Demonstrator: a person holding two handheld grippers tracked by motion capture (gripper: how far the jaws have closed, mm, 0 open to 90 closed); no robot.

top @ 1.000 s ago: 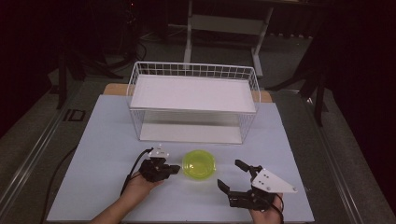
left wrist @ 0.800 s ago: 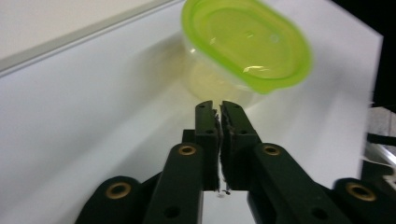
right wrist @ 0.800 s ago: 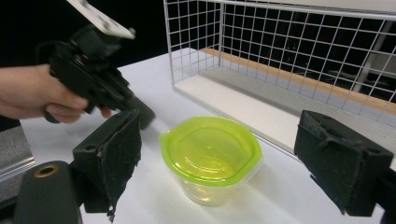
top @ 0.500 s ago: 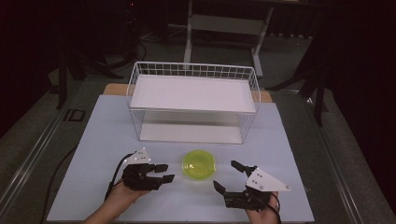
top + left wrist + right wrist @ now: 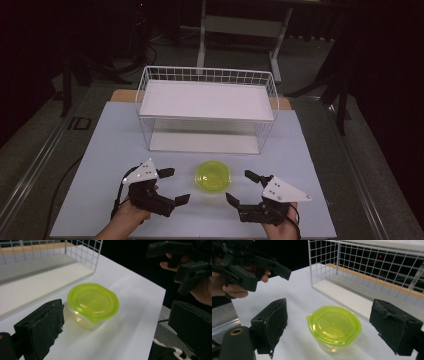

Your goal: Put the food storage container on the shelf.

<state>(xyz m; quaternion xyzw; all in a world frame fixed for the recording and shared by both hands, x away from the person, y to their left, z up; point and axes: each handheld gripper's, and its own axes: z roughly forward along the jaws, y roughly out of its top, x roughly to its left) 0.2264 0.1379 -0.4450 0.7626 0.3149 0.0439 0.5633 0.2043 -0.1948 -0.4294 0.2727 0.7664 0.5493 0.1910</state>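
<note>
Nothing is gripped yet. My left tongs (image 5: 169,186) and right tongs (image 5: 240,187) both stand apart, flanking the lidded green container (image 5: 214,176), which sits on the surface (image 5: 110,135) just before the wire basket (image 5: 207,110). Everything remains, I judge.

Clear container (image 5: 213,176), lime-green lid on, upright on table (image 5: 100,165), just before wire basket (image 5: 207,107).

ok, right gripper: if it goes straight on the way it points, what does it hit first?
Probably the small clear container with the lime-green lid, sitting between the right gripper open jaws; depth is uncertain.
</note>
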